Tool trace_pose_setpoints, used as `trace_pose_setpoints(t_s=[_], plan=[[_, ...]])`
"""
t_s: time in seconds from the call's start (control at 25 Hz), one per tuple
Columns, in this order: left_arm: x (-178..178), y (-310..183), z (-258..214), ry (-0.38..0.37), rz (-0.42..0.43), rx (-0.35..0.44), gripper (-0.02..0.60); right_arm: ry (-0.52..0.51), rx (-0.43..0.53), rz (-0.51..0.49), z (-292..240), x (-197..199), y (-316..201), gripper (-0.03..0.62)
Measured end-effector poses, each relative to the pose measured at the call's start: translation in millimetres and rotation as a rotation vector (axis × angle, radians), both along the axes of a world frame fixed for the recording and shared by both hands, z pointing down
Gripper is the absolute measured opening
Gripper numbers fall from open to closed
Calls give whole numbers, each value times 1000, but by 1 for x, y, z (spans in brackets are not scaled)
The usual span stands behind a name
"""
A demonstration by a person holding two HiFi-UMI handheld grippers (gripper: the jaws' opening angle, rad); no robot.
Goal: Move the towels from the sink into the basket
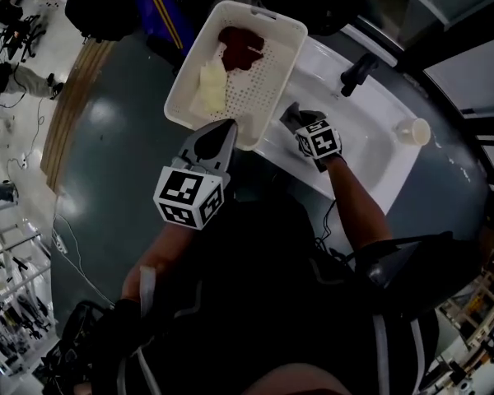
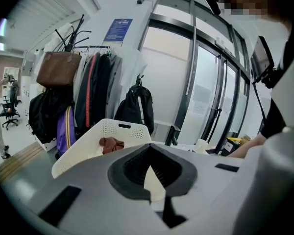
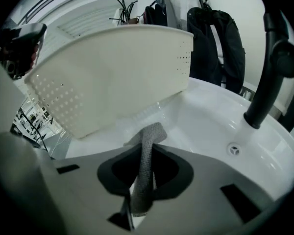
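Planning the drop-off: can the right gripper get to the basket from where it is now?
Probably yes: the right gripper, shut on the grey towel, is in the sink right beside the basket. Only the basket's wall stands between, so it should lift over the rim.

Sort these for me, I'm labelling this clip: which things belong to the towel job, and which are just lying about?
Job:
- grey towel, pinched in the right gripper
- sink
- basket
- dark red towel and cream towel, in the basket

Lying about:
- black faucet
- cup by the sink
- hanging coats
- brown bag
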State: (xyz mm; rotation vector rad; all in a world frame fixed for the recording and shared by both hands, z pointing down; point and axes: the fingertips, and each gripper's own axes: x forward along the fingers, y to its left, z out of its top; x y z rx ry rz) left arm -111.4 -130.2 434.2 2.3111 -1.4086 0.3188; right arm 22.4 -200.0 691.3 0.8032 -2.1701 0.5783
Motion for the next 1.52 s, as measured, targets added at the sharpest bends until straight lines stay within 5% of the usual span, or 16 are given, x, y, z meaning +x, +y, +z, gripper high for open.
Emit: trace_pose_setpoints(t_s=[0.68, 1.16, 1.52], plan=[[-35, -36, -34, 68, 80, 118, 3, -119, 198, 153, -175, 6, 3, 52], [-74, -49, -42, 81, 43, 140, 3, -171, 274, 137, -255, -54, -2, 52], [-116, -67, -33, 63, -18, 140, 3, -197, 260, 200, -257, -115, -23, 52]])
